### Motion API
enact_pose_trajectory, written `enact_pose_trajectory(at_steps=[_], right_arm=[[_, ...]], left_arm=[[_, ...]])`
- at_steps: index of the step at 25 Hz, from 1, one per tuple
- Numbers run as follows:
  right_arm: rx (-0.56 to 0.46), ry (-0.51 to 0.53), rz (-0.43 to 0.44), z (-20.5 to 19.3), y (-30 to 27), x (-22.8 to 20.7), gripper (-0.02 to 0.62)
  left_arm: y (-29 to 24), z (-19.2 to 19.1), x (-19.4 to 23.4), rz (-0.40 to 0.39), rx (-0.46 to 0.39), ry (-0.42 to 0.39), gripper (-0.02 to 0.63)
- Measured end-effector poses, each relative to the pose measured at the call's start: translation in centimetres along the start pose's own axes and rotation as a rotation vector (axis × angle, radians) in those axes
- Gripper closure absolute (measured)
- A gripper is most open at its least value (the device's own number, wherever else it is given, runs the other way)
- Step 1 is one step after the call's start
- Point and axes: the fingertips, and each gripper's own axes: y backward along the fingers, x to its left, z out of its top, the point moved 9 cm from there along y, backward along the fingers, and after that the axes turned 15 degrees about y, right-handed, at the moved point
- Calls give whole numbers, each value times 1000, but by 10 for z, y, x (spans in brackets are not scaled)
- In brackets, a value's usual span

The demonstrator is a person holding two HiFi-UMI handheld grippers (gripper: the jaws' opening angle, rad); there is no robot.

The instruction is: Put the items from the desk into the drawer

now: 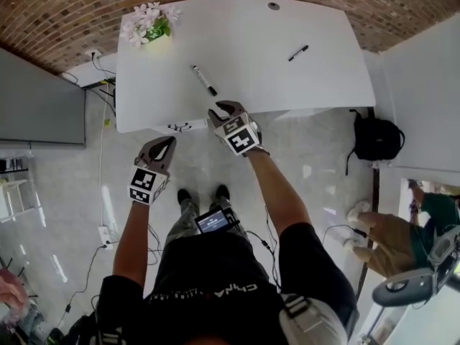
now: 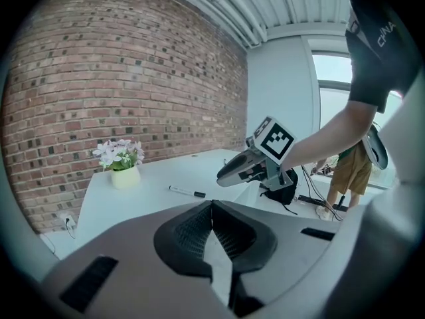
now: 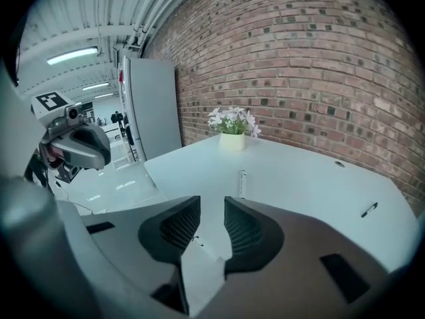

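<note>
One marker [image 1: 204, 80], one pen [image 1: 298, 52], right of the flower pot [image 1: 151, 29].
Left gripper view misses the pen — left gripper [image 1: 167, 144] fingers closed, right gripper [image 1: 224, 108] fingers apart, both empty.

Right gripper [image 3: 211, 223], jaws apart, faces marker [image 3: 242, 182] on white desk [image 3: 309, 178].

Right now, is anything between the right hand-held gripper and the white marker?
Nothing visible. Only bare desk lies between the open right hand-held gripper and the marker; the flower pot and black pen sit well aside.
</note>
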Motion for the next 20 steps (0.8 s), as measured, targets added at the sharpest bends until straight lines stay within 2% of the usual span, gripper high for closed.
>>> enact_pose_trajectory(at_steps=[10,16,20], right_arm=[[88,-56,-16,-14,-86,-48,471],[143,-60,-9,-16,-118,-64,471],[169,-95,0,-13,-132,-70,471]], left_arm=[[-24,-11,35,42,26,51,595],[-21,-23,48,67,46,80,595],[-14,-26,53,75,28,91,595]])
